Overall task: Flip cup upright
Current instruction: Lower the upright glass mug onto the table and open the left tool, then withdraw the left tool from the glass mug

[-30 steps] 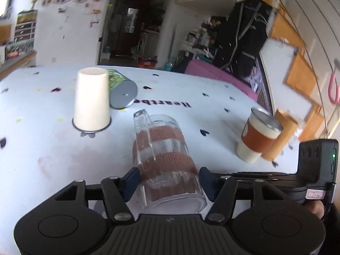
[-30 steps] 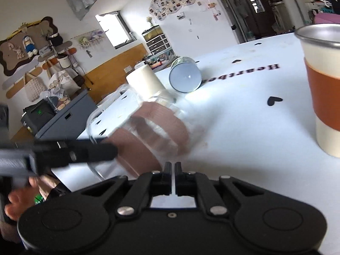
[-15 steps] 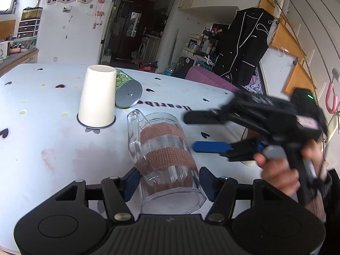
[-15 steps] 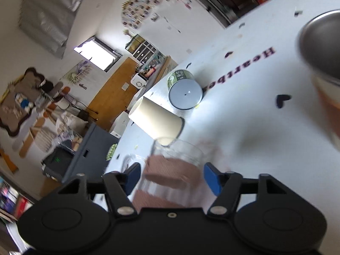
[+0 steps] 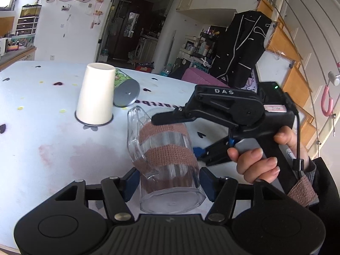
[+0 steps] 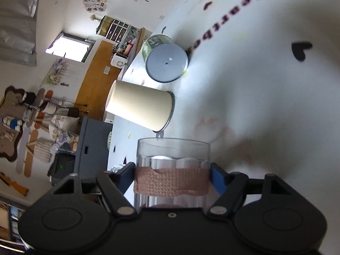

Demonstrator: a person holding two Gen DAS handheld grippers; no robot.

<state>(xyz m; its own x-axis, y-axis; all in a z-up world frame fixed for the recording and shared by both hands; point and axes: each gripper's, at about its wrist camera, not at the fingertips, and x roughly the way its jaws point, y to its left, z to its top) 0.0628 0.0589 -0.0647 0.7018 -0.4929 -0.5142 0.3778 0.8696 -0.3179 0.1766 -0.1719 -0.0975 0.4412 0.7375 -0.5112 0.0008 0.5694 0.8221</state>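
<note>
Blue pads on our left gripper squeeze the base end of the clear glass mug, which is held off the white table with its mouth pointing away from us. Our right gripper is also clamped across it at the tan tape band. For the flip, we'd probably let one side loosen before rotating so the two grips don't fight. Beyond sit an upside-down paper cup and a tipped tin can.
</note>
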